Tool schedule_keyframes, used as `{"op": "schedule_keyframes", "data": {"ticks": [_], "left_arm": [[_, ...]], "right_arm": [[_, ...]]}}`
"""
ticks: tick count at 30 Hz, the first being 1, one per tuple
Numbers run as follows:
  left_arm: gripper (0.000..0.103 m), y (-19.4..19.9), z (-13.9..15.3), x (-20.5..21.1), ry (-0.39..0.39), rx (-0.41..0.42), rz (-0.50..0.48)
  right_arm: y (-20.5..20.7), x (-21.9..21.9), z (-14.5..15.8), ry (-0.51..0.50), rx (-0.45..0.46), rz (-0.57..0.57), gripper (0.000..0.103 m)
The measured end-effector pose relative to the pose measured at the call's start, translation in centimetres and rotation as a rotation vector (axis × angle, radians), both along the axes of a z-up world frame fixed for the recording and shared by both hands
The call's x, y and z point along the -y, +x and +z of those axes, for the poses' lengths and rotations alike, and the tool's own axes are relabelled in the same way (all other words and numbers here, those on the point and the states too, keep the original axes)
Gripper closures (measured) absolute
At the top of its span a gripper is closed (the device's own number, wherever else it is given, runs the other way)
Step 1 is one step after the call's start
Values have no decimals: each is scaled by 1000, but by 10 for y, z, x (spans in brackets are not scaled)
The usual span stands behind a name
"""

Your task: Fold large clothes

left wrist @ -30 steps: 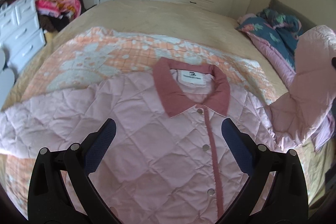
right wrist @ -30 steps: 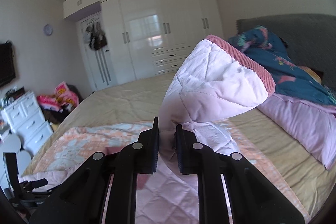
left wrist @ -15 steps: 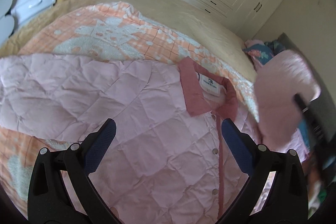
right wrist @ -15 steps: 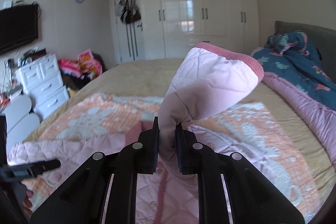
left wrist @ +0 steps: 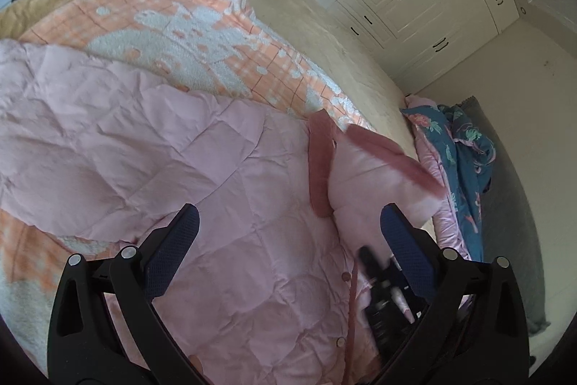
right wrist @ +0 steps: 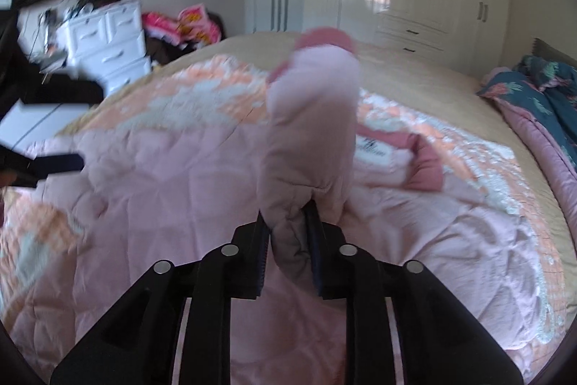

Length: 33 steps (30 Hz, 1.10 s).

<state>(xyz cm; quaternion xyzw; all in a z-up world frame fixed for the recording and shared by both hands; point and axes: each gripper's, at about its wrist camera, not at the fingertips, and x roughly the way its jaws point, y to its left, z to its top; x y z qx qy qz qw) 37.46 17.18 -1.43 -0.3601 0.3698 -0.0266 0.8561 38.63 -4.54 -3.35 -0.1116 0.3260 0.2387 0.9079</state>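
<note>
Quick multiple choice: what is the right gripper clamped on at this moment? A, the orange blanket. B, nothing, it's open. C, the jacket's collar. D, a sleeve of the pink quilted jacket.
D: the right gripper is shut on the sleeve of the pink quilted jacket, whose dark pink cuff stands up above the fingers.

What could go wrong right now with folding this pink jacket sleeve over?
The right gripper pinches only a narrow bunch of the sleeve, so the padded fabric could slip out mid-fold. The cuff hangs loose beyond the grip and might land twisted or cover the collar unevenly. The left gripper hovers open over the jacket, pinning nothing, so the body may drag across the blanket.
</note>
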Motion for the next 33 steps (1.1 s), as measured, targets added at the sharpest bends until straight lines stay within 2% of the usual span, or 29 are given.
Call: {"op": "schedule_keyframes", "data": {"ticks": [2,4,5,7,9,11,15,16,17,19,20,21,24,26,27,29,33], "left_arm": [[9,3,-8,-2,-69,0,-17],[9,6,-18,-3,-143,-4,-28],[9,7,-22,-3,-157,-10,-32],[9,12,-31,3,-163,-34,-48],[9,16,-41,8,-175,-64,-63],[9,20,-53,16,-197,-91,-85],[10,24,-65,32,-95,-141,-82],[15,25,-67,37,-72,-143,-85],[39,26,-69,39,-54,-141,-88],[78,25,-72,47,3,-146,-93],[87,24,-73,49,30,-142,-93],[91,23,-69,51,70,-122,-106],[94,19,-51,48,115,-56,-103],[94,14,-40,45,185,-30,-86],[94,13,-38,44,237,-36,-74],[94,16,-47,45,290,-82,-75],[89,17,-74,47,318,-165,-84]], "right_arm": [[-2,-4,-6,-1,-36,29,71],[-5,-6,-14,25,-96,70,59],[-6,-6,-17,36,-118,86,57],[-11,-4,-17,65,-160,118,36],[-18,8,-11,119,-186,132,23],[-21,19,-7,136,-195,124,22],[-18,61,0,146,-202,44,22],[-15,74,2,136,-198,9,22],[-13,85,3,132,-190,-23,22],[-8,113,6,128,-178,-96,22],[-4,125,6,134,-180,-125,22],[-2,137,7,144,-180,-155,22],[8,170,10,165,-169,-245,22],[15,186,8,164,-169,-287,22],[18,193,5,152,-180,-305,22],[22,204,-4,133,-209,-329,22],[32,218,-31,60,-308,-389,22]]}}
